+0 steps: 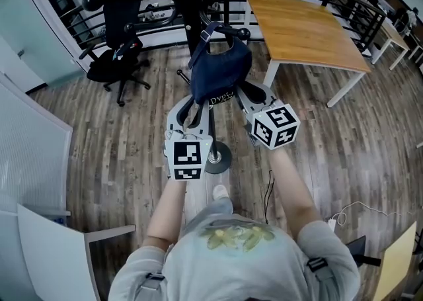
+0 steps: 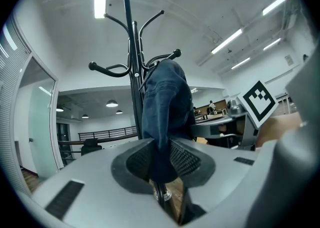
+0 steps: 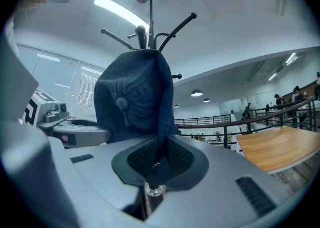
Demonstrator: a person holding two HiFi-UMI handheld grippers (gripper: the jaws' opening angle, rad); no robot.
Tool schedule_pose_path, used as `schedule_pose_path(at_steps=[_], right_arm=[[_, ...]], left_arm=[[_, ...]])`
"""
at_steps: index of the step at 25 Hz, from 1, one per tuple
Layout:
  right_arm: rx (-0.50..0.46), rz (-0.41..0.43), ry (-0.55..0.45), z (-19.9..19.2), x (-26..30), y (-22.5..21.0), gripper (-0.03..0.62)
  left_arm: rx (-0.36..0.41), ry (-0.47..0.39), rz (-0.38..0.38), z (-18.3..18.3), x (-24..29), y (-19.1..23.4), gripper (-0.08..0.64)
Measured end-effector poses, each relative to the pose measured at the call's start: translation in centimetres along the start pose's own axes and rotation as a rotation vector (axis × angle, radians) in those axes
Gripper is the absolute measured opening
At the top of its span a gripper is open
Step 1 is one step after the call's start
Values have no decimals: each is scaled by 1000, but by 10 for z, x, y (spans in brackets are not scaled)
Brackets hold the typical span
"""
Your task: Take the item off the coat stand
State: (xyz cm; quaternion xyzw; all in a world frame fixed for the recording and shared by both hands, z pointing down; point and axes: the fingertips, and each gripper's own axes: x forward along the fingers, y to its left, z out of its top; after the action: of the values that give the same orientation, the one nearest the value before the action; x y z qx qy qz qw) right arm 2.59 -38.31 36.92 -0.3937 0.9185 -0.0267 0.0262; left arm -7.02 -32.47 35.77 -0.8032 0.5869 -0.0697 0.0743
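1. The step in hand was the grasp. A navy denim cap (image 1: 221, 71) hung from a curved hook (image 1: 228, 30) of the black coat stand (image 1: 187, 2), and neither it nor its strap had come off the hook.
2. The left tool (image 1: 192, 111) was closed on the cap's lower left edge. In the left gripper view the dark fabric (image 2: 165, 101) ran down between the ribbed pads (image 2: 185, 159), which pressed on it from both sides.
3. The right tool (image 1: 248, 94) was likewise clamped on the cap's lower right edge. In the right gripper view a fold of the cap (image 3: 135, 96) was pinched between its pads (image 3: 177, 157), with the stand's hooks (image 3: 150, 16) rising behind.
4. Judging from this, the task was early: the cap was gripped but not lifted.
5. The next move likely called for raising both tools together, up and away from the pole, so that the strap slid over the hook's knobbed tip. Pulling downward or sideways risked snagging it or tipping the stand.
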Motion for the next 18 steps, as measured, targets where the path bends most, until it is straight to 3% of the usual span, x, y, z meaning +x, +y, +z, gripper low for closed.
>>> schedule_pose_path(at_steps=[18], right_arm=[[17,-45,-70,26,-23,3,46]], left_arm=[[18,-83,-32,37,-10,-10,98]])
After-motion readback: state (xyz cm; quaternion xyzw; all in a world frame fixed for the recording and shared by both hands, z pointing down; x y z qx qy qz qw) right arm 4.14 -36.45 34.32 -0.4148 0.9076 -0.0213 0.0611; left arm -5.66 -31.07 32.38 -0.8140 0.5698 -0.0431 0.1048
